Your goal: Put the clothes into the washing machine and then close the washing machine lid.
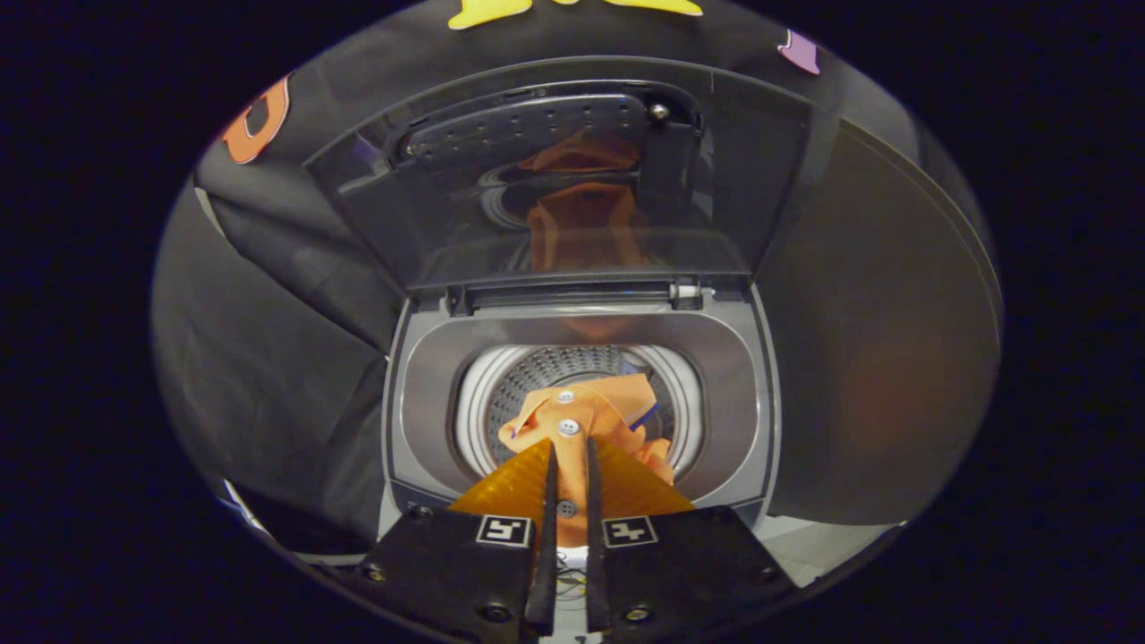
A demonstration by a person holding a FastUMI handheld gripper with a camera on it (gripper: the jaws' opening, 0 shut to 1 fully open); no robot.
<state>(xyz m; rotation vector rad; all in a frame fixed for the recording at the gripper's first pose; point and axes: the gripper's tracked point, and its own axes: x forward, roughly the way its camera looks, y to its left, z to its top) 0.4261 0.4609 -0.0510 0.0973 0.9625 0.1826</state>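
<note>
The gripper [567,447] pinches an orange buttoned shirt [586,411] between its nearly closed fingers, hanging it over the washing machine [411,402] drum mouth. The lid [572,179] stands upright behind. Released too high, a sleeve may likely drape over the rim and block the lid.

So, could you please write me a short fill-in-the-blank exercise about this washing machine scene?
1. The washer's lid stands ____.
2. The orange garment hangs over the mouth of the ____.
3. The hand-held gripper has its fingers nearly closed, pinching the ____ between them.
4. The garment's colour also shows as a reflection in the ____.

Missing words: open; drum; garment; lid
</note>
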